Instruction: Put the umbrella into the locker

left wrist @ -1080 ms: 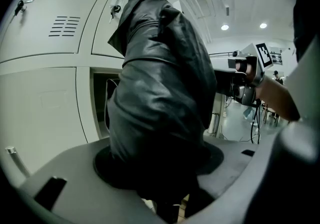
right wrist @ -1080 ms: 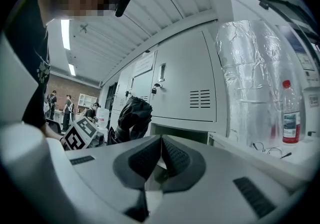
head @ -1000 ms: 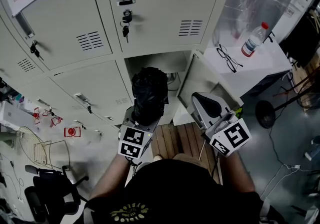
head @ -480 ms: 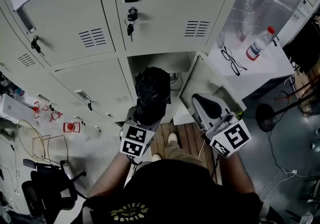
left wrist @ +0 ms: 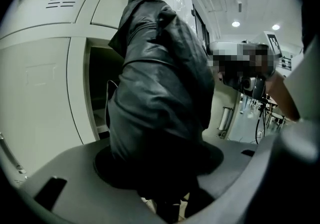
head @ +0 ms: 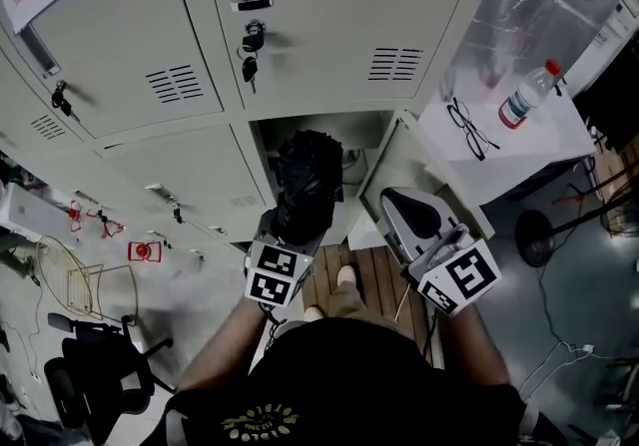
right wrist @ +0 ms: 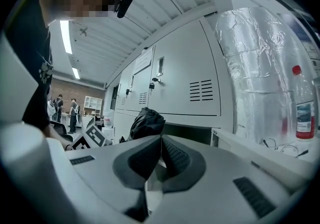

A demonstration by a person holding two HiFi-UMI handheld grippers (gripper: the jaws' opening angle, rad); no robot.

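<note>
- my left gripper (head: 288,232) is clamped on the folded black umbrella (head: 308,180) — jaws set wide round its lower end, the bundle standing up out of them.
- my right gripper (head: 409,210) carries nothing; its jaws are pressed together, pad to pad.
- the umbrella's top sits just in front of the open locker compartment (head: 371,140), not yet inside.
- the locker door (head: 411,163) stands swung out to the right, close by the right gripper.
- step in hand, as i judge it: approach to the opening, load secured.
- next move calls for tipping the umbrella top-first into the opening, clear of the frame and door edge — release only once it rests on the compartment floor.
</note>
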